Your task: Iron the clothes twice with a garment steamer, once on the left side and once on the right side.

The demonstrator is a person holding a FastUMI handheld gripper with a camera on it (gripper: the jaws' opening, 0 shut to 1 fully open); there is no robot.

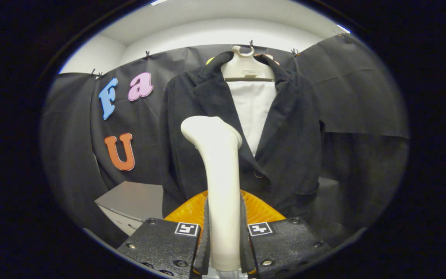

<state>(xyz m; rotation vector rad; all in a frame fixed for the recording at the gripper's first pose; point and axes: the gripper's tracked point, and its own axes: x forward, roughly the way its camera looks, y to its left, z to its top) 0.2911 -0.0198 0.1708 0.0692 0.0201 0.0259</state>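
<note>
Gripper [225,248]: two black fingers [204,240] at the near end of the scene, pressed from left and right onto the handle of the garment steamer — pinching it, with no gap visible on either side.
Finger blocks: a black textured block with screws behind each finger, each carrying a small square black-and-white marker [187,228] near its inner corner.
Garment steamer [219,186]: cream-white, upright between the fingers; its handle rises from the grip and ends in a wider head bent toward the left, at about the height of the jacket's chest.
Orange part [192,211]: a ribbed, translucent orange shape just beyond the finger blocks, on both sides of the steamer handle; what it belongs to cannot be told.
Jacket [289,147]: dark, with lapels, hanging straight ahead and beyond the steamer, front facing the fingers; a button shows low on the front, just right of the handle.
White garment [253,112]: visible in the V-shaped opening between the lapels.
Hanger [248,68]: cream-white, its hook at the top edge of the booth wall, carrying both garments.
Steamer and jacket: the steamer head overlaps the left half of the jacket front — whether it touches the cloth cannot be told.
Worktop [134,199]: grey, low and to the left, behind the jacket's hem.
</note>
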